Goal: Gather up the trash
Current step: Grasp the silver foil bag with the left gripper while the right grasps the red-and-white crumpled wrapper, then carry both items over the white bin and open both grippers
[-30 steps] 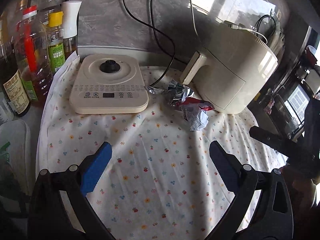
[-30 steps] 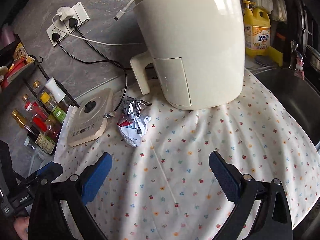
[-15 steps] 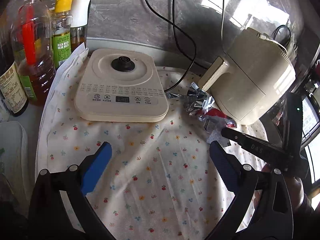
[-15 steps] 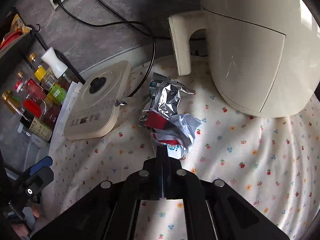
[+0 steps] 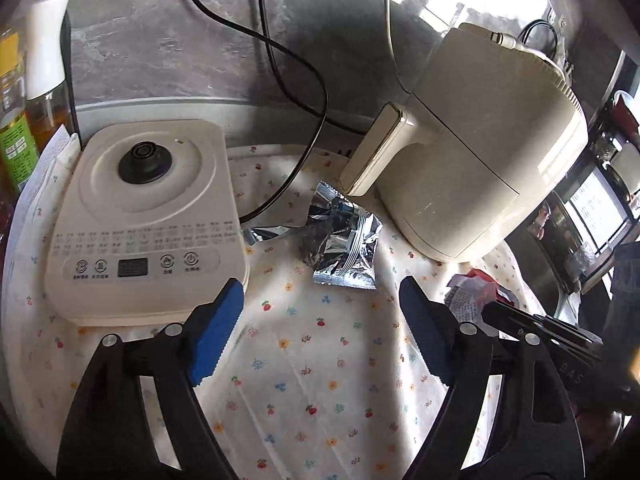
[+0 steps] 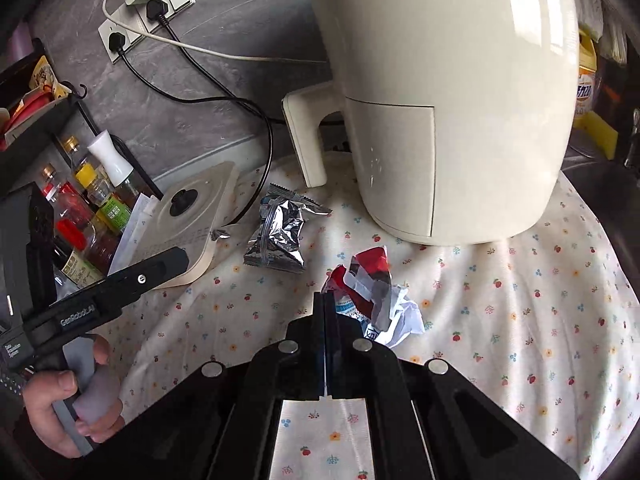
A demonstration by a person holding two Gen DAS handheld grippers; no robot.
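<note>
A crumpled red and white wrapper (image 6: 374, 298) hangs from my right gripper (image 6: 326, 300), which is shut on its left edge. It also shows in the left wrist view (image 5: 474, 292), at the right gripper's tip. A silver foil packet (image 5: 344, 246) lies on the flowered cloth beside the air fryer handle; it shows in the right wrist view too (image 6: 280, 236). My left gripper (image 5: 320, 320) is open and empty, a short way in front of the foil packet.
A cream air fryer (image 6: 444, 92) stands at the back right. A flat cream cooker base (image 5: 144, 216) sits left of the foil packet. Oil and sauce bottles (image 6: 80, 216) crowd the left edge. Black cords (image 5: 292, 80) trail down the grey wall.
My right gripper has pulled the red and white wrapper away from the foil packet, toward the right. My left gripper has moved closer to the foil packet.
</note>
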